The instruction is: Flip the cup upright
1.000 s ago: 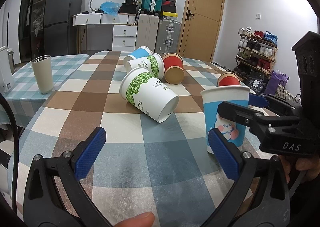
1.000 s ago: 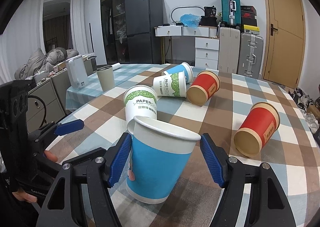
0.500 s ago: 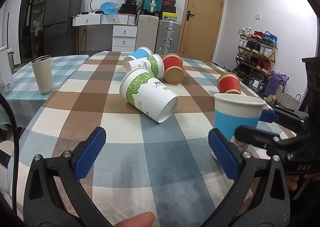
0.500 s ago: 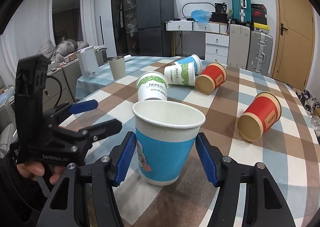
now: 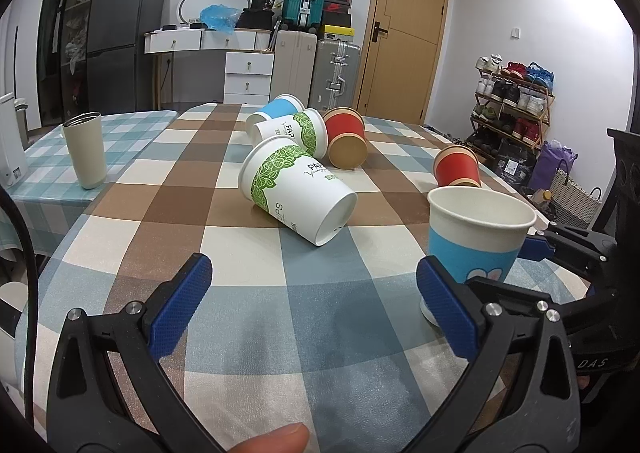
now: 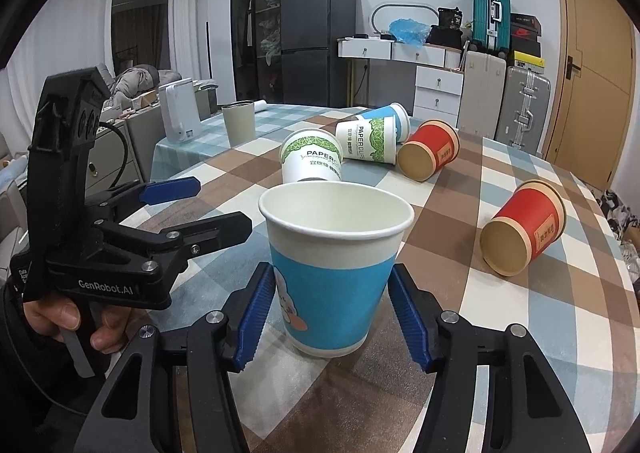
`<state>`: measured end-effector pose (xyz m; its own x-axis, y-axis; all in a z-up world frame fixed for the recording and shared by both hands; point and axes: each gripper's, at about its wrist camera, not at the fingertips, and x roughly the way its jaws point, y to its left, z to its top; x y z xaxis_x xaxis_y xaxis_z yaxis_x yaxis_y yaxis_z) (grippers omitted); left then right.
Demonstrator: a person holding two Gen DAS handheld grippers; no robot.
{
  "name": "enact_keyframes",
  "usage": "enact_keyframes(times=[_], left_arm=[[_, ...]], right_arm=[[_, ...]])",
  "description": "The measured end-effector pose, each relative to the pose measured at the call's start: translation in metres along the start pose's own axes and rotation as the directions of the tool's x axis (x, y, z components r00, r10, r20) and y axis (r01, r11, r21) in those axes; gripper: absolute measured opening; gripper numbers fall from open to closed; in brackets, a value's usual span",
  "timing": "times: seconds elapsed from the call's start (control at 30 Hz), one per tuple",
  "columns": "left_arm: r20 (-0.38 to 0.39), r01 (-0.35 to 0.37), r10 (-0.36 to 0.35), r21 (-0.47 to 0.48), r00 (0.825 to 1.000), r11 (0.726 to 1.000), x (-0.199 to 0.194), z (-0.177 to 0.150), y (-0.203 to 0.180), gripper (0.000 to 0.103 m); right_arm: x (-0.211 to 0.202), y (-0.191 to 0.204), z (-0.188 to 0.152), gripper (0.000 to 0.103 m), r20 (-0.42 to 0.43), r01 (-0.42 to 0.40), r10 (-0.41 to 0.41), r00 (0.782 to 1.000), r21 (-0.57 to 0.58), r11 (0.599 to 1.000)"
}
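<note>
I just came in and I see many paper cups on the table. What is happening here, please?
A person holds a two-finger gripper in each hand and is setting tipped cups upright. The blue-and-white paper cup with a cartoon print stands upright on the checked tablecloth, between the open fingers of the right gripper, which do not press it. The left gripper is open and empty. Five more paper cups lie on their sides, the nearest a white cup with a green leaf band.
</note>
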<state>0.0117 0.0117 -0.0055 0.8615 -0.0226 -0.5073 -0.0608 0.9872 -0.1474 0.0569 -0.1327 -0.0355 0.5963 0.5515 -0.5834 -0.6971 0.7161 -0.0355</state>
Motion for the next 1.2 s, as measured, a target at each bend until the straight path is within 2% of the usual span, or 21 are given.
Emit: enact_keyframes(times=[0.2, 0.23, 0.37, 0.57, 0.8, 1.03, 1.2], left_arm=[[0.002, 0.001, -0.001, 0.002, 1.000, 1.000, 0.001, 0.000, -0.001, 0.102], [0.001, 0.000, 0.000, 0.001, 1.000, 1.000, 0.001, 0.000, -0.001, 0.102], [0.007, 0.004, -0.004, 0.004, 1.000, 1.000, 0.001, 0.001, -0.002, 0.102], [0.025, 0.010, -0.011, 0.021, 1.000, 1.000, 0.000, 0.003, -0.005, 0.102], [0.057, 0.029, -0.031, 0.046, 0.998, 0.999, -0.004, 0.000, -0.009, 0.102], [0.094, 0.064, -0.071, 0.072, 0.993, 0.995, -0.009, -0.004, -0.015, 0.102], [0.099, 0.064, -0.072, 0.083, 0.992, 0.994, -0.010, -0.005, -0.018, 0.102]], right_arm=[[-0.002, -0.009, -0.004, 0.061, -0.023, -0.035, 0.036, 0.999, 0.033, 0.999], [-0.002, -0.011, -0.004, 0.064, -0.020, -0.043, 0.044, 0.999, 0.042, 0.998], [-0.011, -0.016, -0.005, 0.087, 0.024, -0.064, 0.063, 0.998, 0.062, 0.996], [-0.031, -0.028, -0.012, 0.102, 0.126, -0.052, 0.043, 0.991, 0.069, 0.996], [-0.044, -0.045, -0.017, 0.103, 0.213, -0.085, 0.062, 0.975, 0.101, 0.991], [-0.045, -0.045, -0.019, 0.103, 0.232, -0.089, 0.068, 0.970, 0.082, 0.993], [-0.042, -0.044, -0.018, 0.103, 0.231, -0.089, 0.068, 0.970, 0.079, 0.993]])
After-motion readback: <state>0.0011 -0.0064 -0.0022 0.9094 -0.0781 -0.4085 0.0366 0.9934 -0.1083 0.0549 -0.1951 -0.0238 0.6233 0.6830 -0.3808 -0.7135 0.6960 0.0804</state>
